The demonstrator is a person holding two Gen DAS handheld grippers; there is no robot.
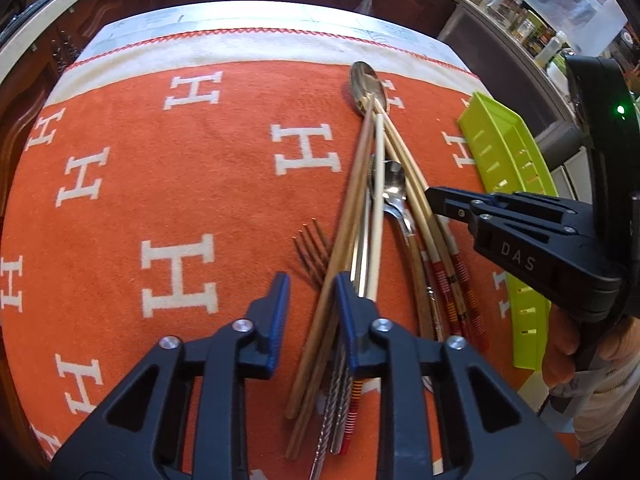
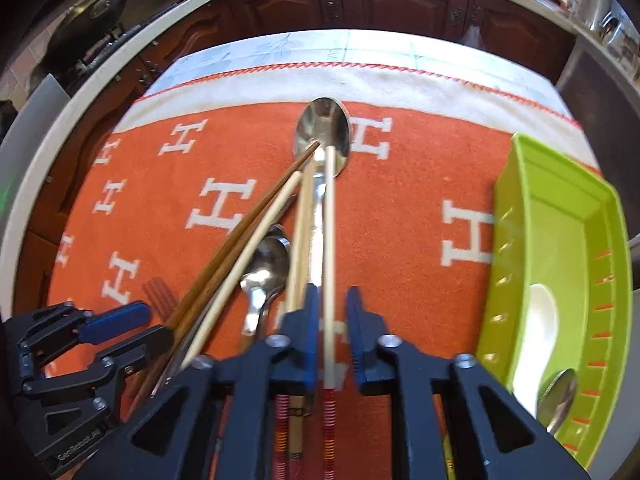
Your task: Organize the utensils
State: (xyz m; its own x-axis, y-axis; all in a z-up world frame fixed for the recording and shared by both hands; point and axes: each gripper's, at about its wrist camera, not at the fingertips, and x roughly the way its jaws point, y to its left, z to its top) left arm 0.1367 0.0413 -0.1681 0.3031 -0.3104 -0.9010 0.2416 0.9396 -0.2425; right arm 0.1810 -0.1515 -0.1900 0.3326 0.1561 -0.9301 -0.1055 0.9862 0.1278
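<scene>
Both claws open, left claw (image 1: 310, 292) and right claw (image 2: 333, 308) over chopsticks (image 2: 330, 240), green tray (image 2: 560, 248) beside.

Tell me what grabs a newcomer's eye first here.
The orange cloth with white H letters fills the table. A fanned pile of chopsticks and spoons lies across its middle, tips meeting on the big spoon. At the right edge sits the lime-green tray, a spoon already inside.

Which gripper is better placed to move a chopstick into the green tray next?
Right. The right gripper already straddles a pale chopstick with red-striped handle, with the lime-green plastic tray on its side; the left gripper is farther away.
</scene>
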